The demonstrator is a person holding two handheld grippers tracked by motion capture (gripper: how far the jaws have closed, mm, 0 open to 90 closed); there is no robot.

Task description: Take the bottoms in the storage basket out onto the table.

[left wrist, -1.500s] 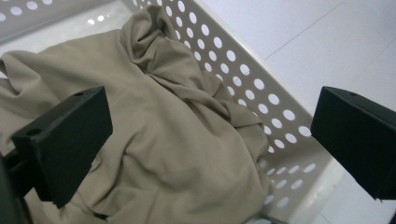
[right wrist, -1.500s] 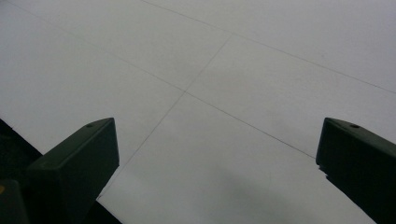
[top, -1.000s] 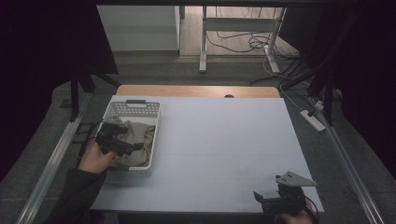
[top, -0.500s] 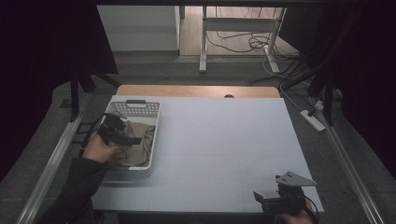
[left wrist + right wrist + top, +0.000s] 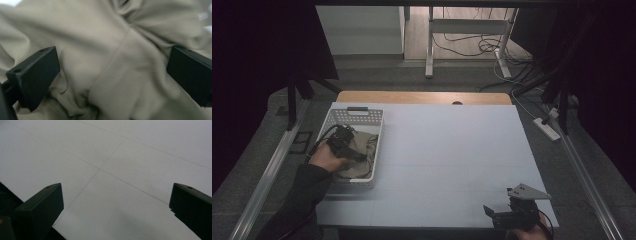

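Khaki cloth (image 5: 362,150) lay crumpled inside one white slotted basket (image 5: 357,116), which sat at the left edge of the pale table (image 5: 452,150), its near end a little back from the front edge. One left gripper (image 5: 343,142) was lowered into the basket over the cloth, the person's hand and dark sleeve coming in over the basket's left rim. In the left gripper view its jaws stood wide apart with rumpled fabric (image 5: 112,65) bulging between them, not pinched. One right gripper (image 5: 512,216) rested at the table's near right corner, close to the front edge and well apart from the basket; in the right gripper view its jaws were spread over bare tabletop (image 5: 120,165) crossed by thin seam lines. Between basket and right gripper the whole surface lay free. No label or writing could be read on anything.
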